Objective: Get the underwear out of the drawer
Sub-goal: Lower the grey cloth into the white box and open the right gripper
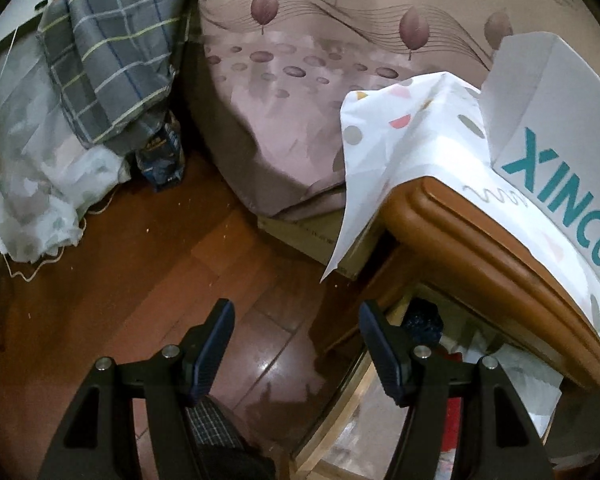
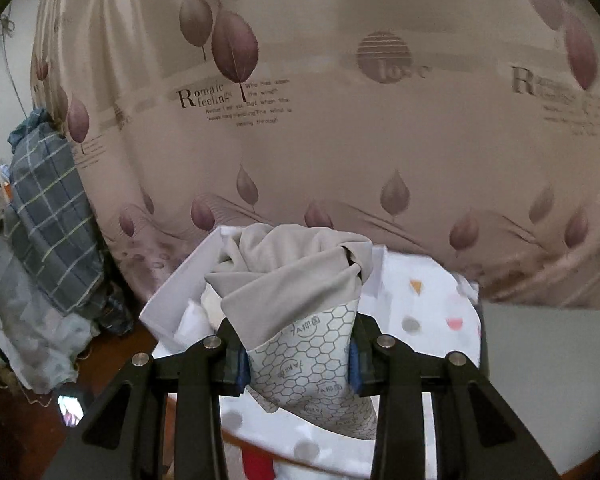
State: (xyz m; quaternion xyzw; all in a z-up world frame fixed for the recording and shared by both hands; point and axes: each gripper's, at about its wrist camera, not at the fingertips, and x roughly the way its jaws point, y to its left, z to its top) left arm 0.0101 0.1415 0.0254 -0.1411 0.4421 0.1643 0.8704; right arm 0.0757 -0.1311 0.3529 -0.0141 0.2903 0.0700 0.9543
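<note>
In the left wrist view, we see our left claw standing open with nothing between its dark ribbed pads, hanging over the glossy brown wooden floor. No underwear lies at this claw. Just right of it is the open drawer, pale wood at its rim, holding a jumble of white, red and dark blue items too blurred for us to name. Above the drawer juts the rounded, moulded wooden edge of the nightstand. A white cloth with pastel dots drapes over its top and hangs off the corner, and a white box with teal lettering stands on it. Far beyond is the bed in a mauve leaf-print sheet; to the far left lies grey checked bedding.

In the right wrist view, our right claw is closed on the underwear, pinching it between the blue pads. The garment is smooth grey fabric, bunched and twisted above the pads, with a white honeycomb-printed lining at the grip. Behind it is the white box, open, with pale soft items inside. The dotted cloth lies to the right.
</note>
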